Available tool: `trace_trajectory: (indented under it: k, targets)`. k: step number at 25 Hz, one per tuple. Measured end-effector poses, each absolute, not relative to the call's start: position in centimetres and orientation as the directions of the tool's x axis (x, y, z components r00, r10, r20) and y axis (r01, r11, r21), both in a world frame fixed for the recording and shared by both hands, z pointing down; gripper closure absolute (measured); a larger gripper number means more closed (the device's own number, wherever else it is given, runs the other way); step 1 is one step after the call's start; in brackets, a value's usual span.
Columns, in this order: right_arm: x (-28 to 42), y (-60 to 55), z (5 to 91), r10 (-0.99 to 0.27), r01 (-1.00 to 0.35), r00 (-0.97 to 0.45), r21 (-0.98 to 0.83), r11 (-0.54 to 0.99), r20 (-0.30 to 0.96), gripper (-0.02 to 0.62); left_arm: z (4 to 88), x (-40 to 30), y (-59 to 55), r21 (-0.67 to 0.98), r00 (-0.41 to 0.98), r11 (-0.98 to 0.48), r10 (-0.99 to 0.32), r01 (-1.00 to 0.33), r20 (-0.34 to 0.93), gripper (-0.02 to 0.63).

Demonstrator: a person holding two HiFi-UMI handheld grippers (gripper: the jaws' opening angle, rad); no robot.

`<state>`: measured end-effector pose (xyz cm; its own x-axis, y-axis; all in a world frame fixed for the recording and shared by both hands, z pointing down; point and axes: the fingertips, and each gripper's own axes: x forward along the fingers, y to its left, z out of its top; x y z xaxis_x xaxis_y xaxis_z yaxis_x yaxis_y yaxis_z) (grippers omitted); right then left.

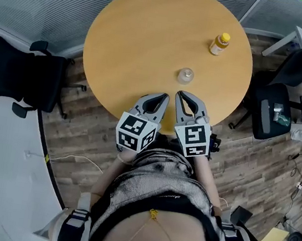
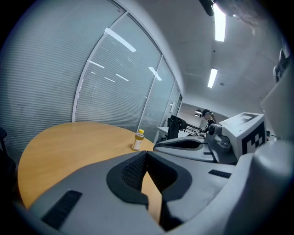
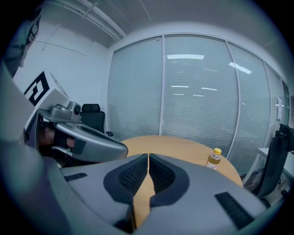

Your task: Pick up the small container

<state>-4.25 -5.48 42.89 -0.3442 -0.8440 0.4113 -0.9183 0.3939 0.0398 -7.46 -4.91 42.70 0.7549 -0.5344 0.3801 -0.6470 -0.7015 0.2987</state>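
Left claw (image 1: 164, 97) and right claw (image 1: 181, 94) sit side by side at the lower edge of the round surface (image 1: 130, 35), both clenched on nothing. Just above their tips, and apart from them, stands the small container (image 1: 186, 75). It is clear and round, and its contents cannot be made out. Near the upper-right rim stands a yellow-capped bottle (image 1: 220, 44). Smooth bare wood lies open to the left and above. A black chair (image 1: 17, 77) stands off the left edge.

In the left gripper view, the left claw's ribbed grey pads meet over the wood. The bottle (image 2: 138, 140) stands mid-frame by the far rim, with slatted glass walls behind it.

In the right gripper view, the right claw's pads are likewise pressed together. The bottle (image 3: 213, 159) holds yellowish liquid and stands at the right rim.
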Motion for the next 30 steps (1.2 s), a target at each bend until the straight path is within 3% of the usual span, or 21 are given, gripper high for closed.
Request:
trace_trajectory:
  k: [16,30]
  targets:
    - [-4.4,-5.7,42.9,-0.862,-0.929,-0.295,0.086,0.359,0.413,0.573,43.7,-8.2,-4.3,0.289,0.776,-0.739,-0.477,-0.608,0.412,0.586]
    - [-0.8,-6.9,42.8,-0.833,-0.897,-0.376,0.067,0.438,0.404,0.572,43.7,-4.9,-5.3,0.294,0.725,-0.675,-0.540,-0.677,0.429,0.586]
